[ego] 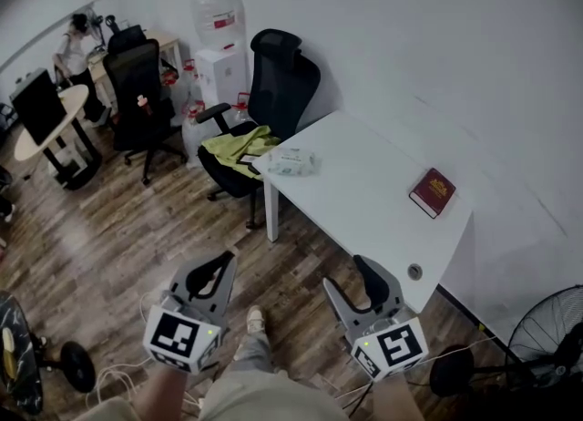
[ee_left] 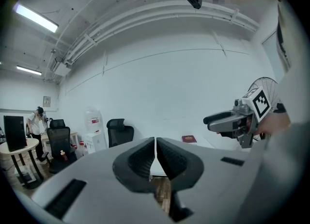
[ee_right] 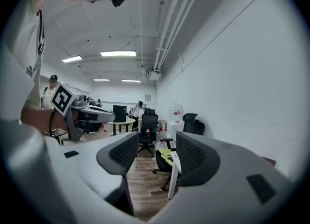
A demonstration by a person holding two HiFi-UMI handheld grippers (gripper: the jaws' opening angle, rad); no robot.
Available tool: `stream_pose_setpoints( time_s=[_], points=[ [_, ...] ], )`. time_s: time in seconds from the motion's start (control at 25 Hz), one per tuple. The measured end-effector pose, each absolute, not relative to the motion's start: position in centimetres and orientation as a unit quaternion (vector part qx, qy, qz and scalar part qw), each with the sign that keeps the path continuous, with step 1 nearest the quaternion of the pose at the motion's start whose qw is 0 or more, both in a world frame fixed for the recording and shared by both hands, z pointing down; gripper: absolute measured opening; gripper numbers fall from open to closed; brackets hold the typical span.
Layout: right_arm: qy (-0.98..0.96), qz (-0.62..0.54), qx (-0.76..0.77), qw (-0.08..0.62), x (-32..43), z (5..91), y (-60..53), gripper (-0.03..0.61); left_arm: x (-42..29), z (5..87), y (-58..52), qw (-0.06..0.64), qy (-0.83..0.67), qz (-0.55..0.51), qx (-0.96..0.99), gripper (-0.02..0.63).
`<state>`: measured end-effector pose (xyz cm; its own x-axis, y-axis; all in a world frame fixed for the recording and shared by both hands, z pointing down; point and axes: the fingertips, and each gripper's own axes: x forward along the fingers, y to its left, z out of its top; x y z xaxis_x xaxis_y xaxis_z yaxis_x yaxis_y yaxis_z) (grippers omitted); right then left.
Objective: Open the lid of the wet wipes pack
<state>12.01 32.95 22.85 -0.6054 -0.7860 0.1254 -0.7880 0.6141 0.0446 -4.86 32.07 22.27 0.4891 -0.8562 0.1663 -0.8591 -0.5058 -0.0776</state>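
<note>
Resting on the table [ego: 364, 193], the wet wipes pack [ego: 293, 162] is untouched; left fingers [ee_left: 135, 162] clenched, right fingers [ee_right: 121, 154] released.

The head view looks steeply down from above the person onto the wooden floor [ego: 118, 228], with the left gripper [ego: 219, 269] and right gripper [ego: 351, 281] close at its bottom edge and the white table [ego: 364, 191] farther ahead. Each gripper view sits low just behind its own jaws and faces roughly level across the room (each catches the other gripper at its side). All three share the white table, the black office chair [ego: 278, 77] at its far end and the water dispenser [ego: 219, 46].
</note>
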Motion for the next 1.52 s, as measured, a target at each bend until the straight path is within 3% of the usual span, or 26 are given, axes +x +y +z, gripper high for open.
stream_pose_setpoints(
  time_s=[0.64, 0.92, 1.52],
  points=[
    [-0.871, 0.029, 0.459, 0.174, 4.8, 29.3, 10.2, 0.247, -12.1, 26.3, 9.8, 0.07, -0.472, 0.1, 0.873, 0.031],
    [-0.856, 0.019, 0.468, 0.218, 2.8, 31.5, 2.3, 0.247, -11.7, 28.3, 2.2, 0.059, -0.434, 0.133, 0.889, 0.031],
    [-0.844, 0.055, 0.444, 0.298, 5.1, 41.3, -8.7, 0.23, -8.6, 37.8, -9.1, 0.124, -0.423, 0.188, 0.878, 0.031]
  ],
)
